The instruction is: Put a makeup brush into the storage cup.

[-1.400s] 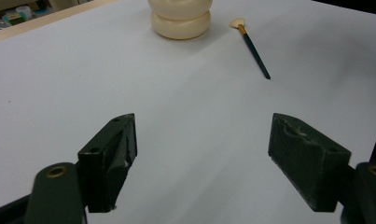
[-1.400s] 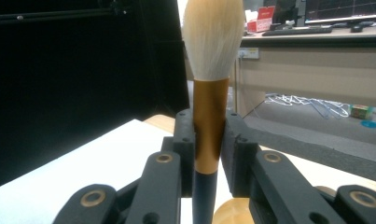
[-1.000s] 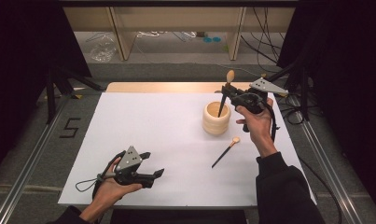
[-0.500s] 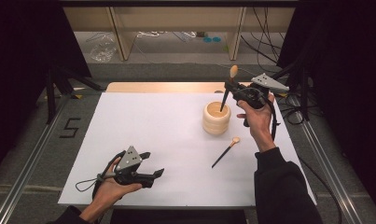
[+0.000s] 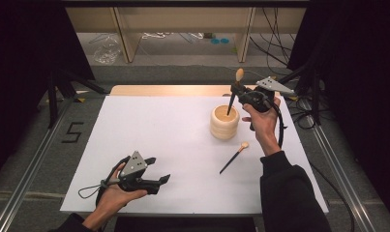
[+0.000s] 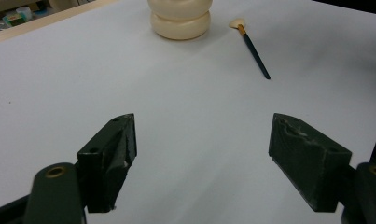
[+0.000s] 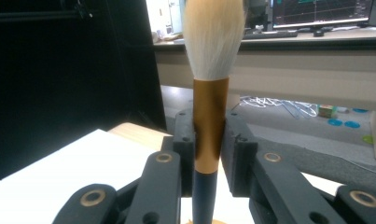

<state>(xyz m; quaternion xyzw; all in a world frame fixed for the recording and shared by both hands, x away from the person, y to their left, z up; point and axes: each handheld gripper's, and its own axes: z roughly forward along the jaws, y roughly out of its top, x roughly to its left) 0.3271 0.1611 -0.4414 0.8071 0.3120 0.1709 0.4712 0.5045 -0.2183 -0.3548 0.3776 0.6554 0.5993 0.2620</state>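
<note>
Right gripper (image 5: 237, 92) jaws pinching big brush (image 7: 212, 70), handle tip inside cup (image 5: 224, 123); not released. Small brush (image 5: 234, 157) on counter (image 5: 158, 130), left to do. Left gripper (image 5: 156, 170) jaws spread, empty.

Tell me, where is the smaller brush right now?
In the high view the smaller brush lies flat on the white table, right of centre, just in front of the wooden cup and beside the person's right forearm.
</note>
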